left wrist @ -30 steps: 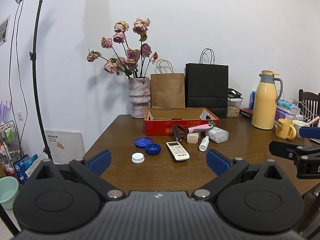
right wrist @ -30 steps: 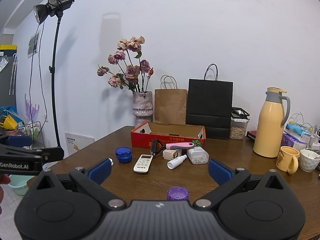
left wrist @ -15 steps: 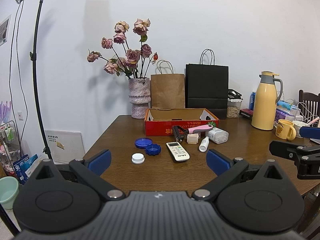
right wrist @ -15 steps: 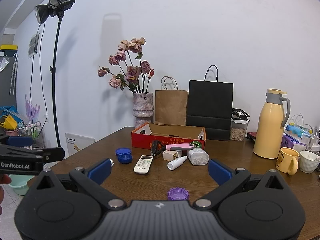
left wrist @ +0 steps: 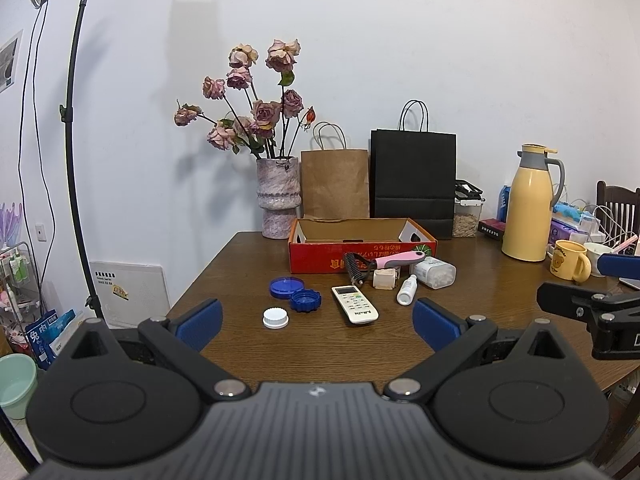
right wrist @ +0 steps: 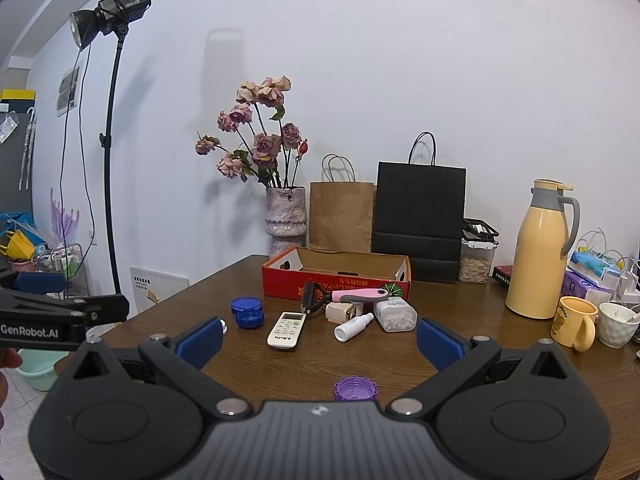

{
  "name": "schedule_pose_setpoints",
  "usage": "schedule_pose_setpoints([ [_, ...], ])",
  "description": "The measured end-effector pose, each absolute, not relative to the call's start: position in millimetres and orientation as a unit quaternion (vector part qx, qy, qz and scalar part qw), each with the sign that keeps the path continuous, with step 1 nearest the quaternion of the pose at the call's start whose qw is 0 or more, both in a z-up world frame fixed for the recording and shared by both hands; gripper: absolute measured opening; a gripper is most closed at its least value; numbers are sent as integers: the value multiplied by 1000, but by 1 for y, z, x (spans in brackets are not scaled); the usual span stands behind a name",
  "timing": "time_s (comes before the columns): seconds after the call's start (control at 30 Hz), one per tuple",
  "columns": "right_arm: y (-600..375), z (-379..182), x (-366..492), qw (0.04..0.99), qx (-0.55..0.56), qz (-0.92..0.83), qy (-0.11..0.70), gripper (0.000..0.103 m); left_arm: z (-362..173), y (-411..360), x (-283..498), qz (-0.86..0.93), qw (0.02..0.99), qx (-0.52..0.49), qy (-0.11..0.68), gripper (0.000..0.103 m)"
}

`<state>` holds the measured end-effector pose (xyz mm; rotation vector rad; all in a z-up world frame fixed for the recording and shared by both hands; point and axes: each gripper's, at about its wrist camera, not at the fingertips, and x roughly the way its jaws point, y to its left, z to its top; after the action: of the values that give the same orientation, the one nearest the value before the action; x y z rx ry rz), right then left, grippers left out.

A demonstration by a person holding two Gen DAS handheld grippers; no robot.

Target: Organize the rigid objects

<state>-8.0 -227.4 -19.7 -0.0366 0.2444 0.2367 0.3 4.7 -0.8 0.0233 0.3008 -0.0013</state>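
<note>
Both the left gripper (left wrist: 316, 322) and right gripper (right wrist: 319, 338) hover wide apart and empty at frame bottom, so sorting seems unstarted; next likely means reaching the remote (left wrist: 355, 304) toward the red box (left wrist: 360, 262) at centre.

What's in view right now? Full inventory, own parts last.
cardboard box: 1, red, table centre-back, open
remote: 1, white, in front of box
pet brush: 1, pink handle, against box front
spray bottle: 1, white, lying right of remote
blue lids: 2, left of remote
white cap: 1, near left fingers
purple cap: 1, near table edge
thermos: 1, yellow, right
mug: 1, yellow, right
vase: 1, pink-grey, roses, back
paper bags: 2, brown and black, back
left gripper: fingers blue, open
right gripper: fingers blue, open
</note>
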Motion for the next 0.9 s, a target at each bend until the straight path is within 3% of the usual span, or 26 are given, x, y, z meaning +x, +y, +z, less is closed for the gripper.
schedule_pose_setpoints([
  [0.9, -225, -13, -10, 985, -18, 120, 120, 103, 7, 2, 1, 0, 988, 10, 153, 103],
])
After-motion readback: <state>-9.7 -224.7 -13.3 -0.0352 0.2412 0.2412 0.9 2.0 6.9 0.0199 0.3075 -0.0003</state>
